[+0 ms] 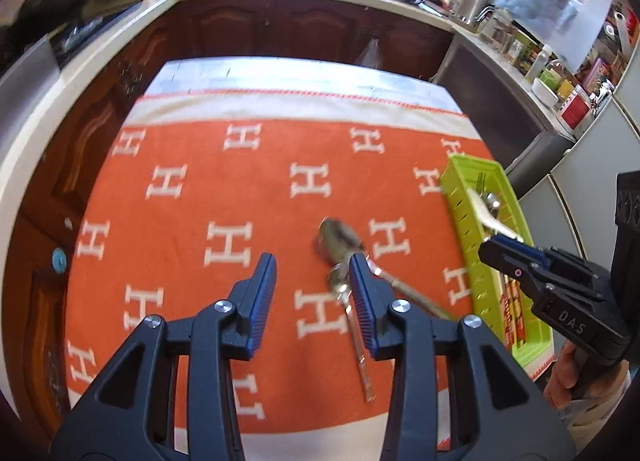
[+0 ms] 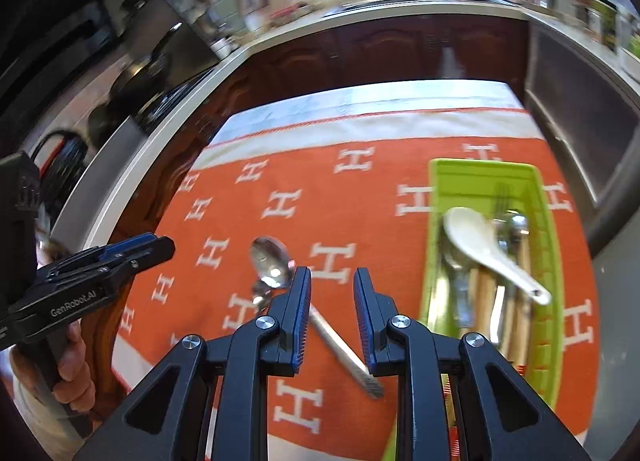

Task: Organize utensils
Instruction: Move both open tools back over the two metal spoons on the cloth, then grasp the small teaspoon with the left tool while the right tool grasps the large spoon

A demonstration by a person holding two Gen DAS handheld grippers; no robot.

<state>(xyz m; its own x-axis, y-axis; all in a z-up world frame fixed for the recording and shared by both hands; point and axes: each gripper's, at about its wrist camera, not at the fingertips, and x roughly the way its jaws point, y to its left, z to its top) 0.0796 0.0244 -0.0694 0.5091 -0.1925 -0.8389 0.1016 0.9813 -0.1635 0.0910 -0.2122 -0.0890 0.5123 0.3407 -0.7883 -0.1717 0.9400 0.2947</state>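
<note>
nearest the left wrist camera, the left gripper (image 1: 312, 281) has its jaws apart with nothing between them, only orange cloth behind the gap. its right finger covers part of a small metal spoon (image 1: 352, 313), whose handle runs down the cloth below the pad. a large metal spoon (image 1: 340, 239) lies just beyond, its bowl clear of the fingers and its handle slanting toward the tray; where the two spoons meet is hidden behind the finger, so whether they touch cannot be told.

in the right wrist view the right gripper (image 2: 332, 297) also stands parted and empty. its left finger hides the middle of the large spoon's handle, which reappears between the fingers.

the orange cloth (image 1: 192, 261) with white h marks covers the table (image 1: 280, 73), whose pale top shows only at the far edge.

to the right sits the green tray (image 2: 552, 261), its near end cut off behind the right gripper's finger. inside, a white ceramic spoon (image 2: 484, 249) lies slanted on top of metal cutlery (image 2: 512, 229) and pale wooden-looking handles; the pieces beneath overlap and blur, so their count is unclear.

a hand (image 2: 74, 369) grips the left gripper's handle at the frame edge, mostly cut off.

farther back, dark wooden cabinets (image 1: 312, 29) and a cluttered counter (image 1: 400, 1) are smeared by blur; the items there cannot be made out.
</note>
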